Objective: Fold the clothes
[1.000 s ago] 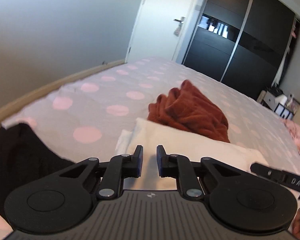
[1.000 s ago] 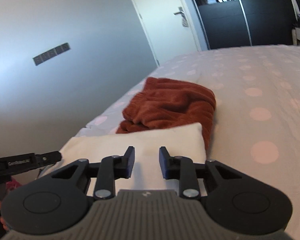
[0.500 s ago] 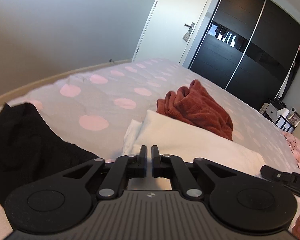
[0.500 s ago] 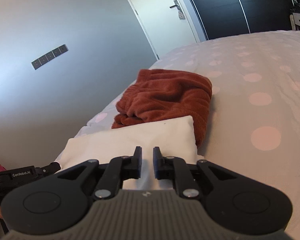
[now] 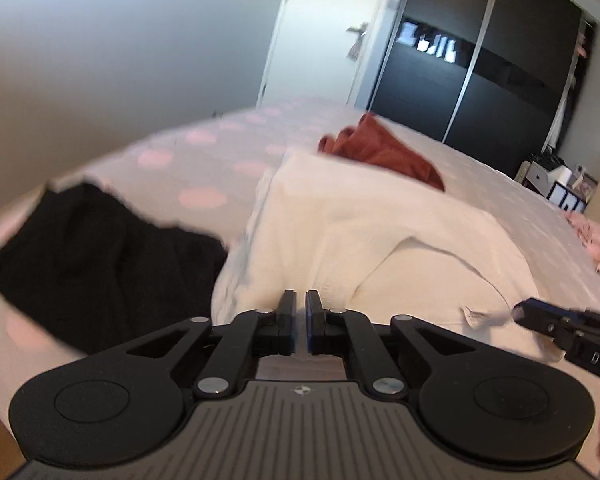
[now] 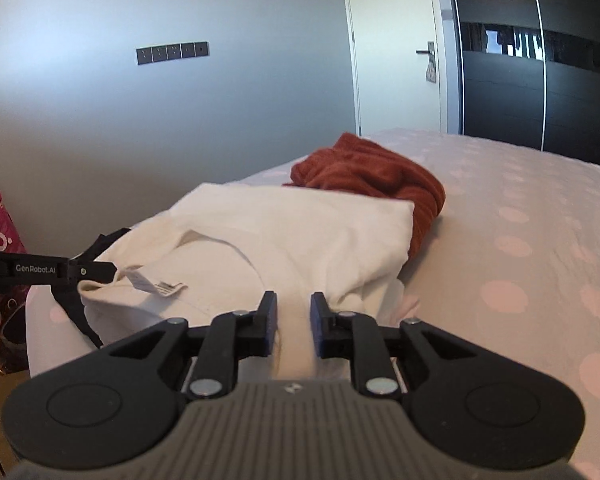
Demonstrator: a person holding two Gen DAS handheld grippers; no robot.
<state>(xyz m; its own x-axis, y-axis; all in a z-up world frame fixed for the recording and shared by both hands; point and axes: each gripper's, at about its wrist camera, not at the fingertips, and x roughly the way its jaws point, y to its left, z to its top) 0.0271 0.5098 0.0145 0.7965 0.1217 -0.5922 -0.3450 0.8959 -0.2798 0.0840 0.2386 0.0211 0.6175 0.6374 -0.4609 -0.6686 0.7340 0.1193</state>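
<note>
A white garment (image 5: 360,232) lies bunched on the dotted bed cover (image 5: 204,160), its near edge raised toward me. My left gripper (image 5: 297,300) is shut on that edge, with only a thin slit between the fingers. In the right wrist view the white garment (image 6: 292,232) shows a sewn label (image 6: 156,286), and a strip of it runs between the fingers of my right gripper (image 6: 293,304), which is shut on it. The left gripper's tip (image 6: 112,270) pinches the hem beside the label. A crumpled rust-red sweater (image 6: 372,172) sits just behind, partly hidden by the white cloth.
A black garment (image 5: 100,260) lies on the bed to the left. Pink clothing (image 5: 592,236) is at the right edge. A dark sliding wardrobe (image 5: 500,60) and a white door (image 6: 392,60) stand beyond the bed. A pink bag (image 6: 0,236) is on the floor at the left.
Both grippers went from open to shut on the white garment's near edge. The garment has been drawn up and toward me and now fills more of both views.
</note>
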